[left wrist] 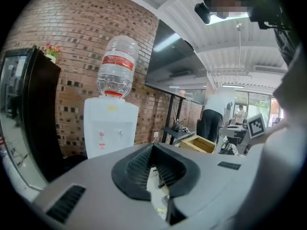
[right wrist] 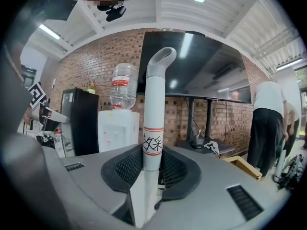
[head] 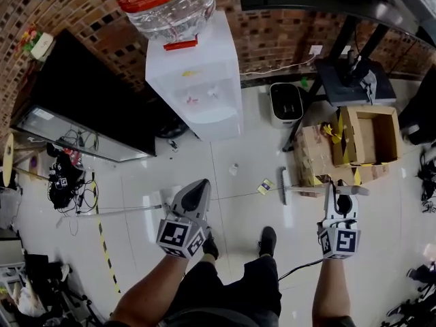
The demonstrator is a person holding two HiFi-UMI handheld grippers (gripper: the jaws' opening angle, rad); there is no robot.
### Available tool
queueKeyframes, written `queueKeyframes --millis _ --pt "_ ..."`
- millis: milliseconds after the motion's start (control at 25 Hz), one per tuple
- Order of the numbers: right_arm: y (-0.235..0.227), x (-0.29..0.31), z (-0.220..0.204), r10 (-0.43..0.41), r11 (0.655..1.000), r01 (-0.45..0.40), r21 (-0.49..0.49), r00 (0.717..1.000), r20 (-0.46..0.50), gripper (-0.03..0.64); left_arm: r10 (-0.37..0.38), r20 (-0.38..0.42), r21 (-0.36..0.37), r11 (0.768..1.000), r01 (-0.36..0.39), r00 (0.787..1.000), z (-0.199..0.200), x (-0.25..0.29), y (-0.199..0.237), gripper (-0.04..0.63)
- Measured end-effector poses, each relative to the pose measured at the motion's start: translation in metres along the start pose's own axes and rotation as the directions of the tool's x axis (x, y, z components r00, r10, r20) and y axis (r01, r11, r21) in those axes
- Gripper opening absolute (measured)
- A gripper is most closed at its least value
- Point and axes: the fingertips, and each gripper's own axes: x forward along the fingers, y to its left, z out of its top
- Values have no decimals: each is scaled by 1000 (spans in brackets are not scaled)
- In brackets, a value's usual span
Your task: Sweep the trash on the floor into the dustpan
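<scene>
Two bits of trash lie on the pale tiles: a small whitish scrap [head: 234, 169] and a yellow-and-white wrapper [head: 264, 187]. My right gripper [head: 338, 195] [right wrist: 152, 153] is shut on a white long handle [right wrist: 154, 114] with a red-ringed label. The handle's head [head: 285, 186] rests on the floor just right of the wrapper. My left gripper [head: 197, 187] [left wrist: 152, 150] hangs over the tiles left of the trash, jaws together at the tips with nothing between them. A thin pole [head: 116, 211] lies on the floor to its left. I cannot make out a dustpan for certain.
A white water dispenser [head: 194, 80] stands ahead, with a black cabinet [head: 88, 101] to its left. Cardboard boxes [head: 361, 138] and a screen stand's legs [head: 320, 94] crowd the right. A small white appliance [head: 285, 104] sits by the wall. Cables [head: 65, 179] lie far left. My shoes [head: 266, 240] are below.
</scene>
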Motion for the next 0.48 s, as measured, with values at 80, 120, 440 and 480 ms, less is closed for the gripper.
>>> queueKeyframes --millis 80,120,440,480 --pt "9 1 -2 1 1000 -1 -14 1000 -18 109 6 -15 13 1000 -6 1000 -7 -9 6 21" --pt "17 2 -2 6 1000 -7 -27 999 -35 109 10 -20 17 1000 -10 1000 -9 -15 9 21" --pt "116 17 -6 66 995 -73 -60 992 -111 106 69 -21 -2 998 -69 997 -15 -76 45 21" --pt "131 18 -5 80 995 -87 -57 990 -119 106 75 -19 -3 997 -75 997 -15 -85 50 21"
